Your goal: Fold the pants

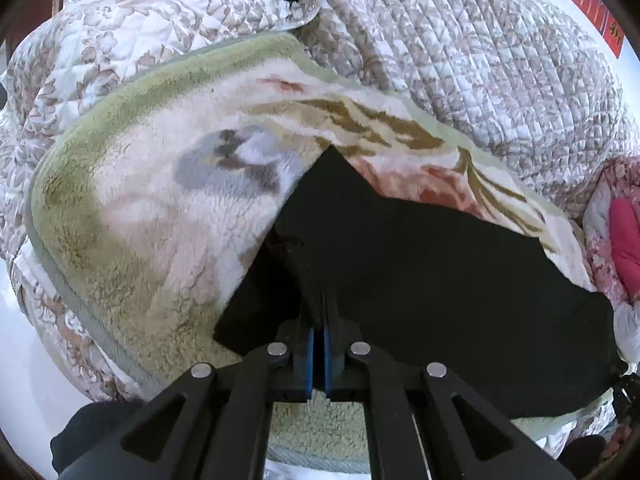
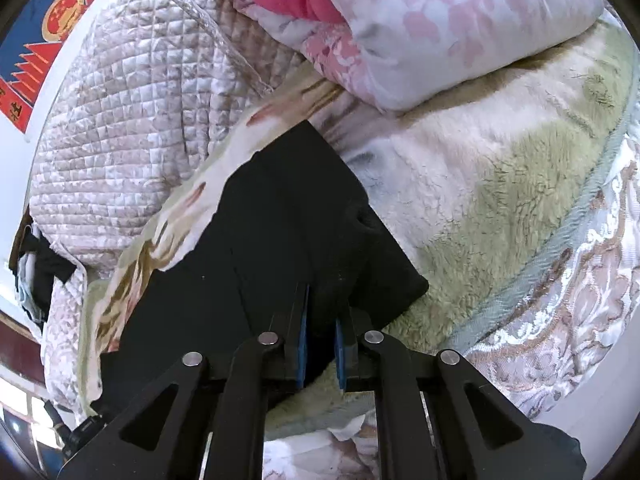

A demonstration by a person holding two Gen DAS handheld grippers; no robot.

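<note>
Through your left wrist camera, the left gripper (image 1: 320,312) is pressed together on the near edge of the black pants (image 1: 420,260), which lie on the fleecy blanket (image 1: 152,208); that pinch gives you a corner to lift for a fold.

Through your right wrist camera, the right gripper (image 2: 322,304) has a narrow gap with a bunch of pants (image 2: 260,240) cloth between its pads, apparently nipped. The pink quilt (image 2: 440,32) sits well beyond.

We are holding the left gripper (image 1: 319,312) angled downward, jaws pinched fully together; the right gripper (image 2: 322,312) is angled downward too, jaws standing narrowly apart.
</note>
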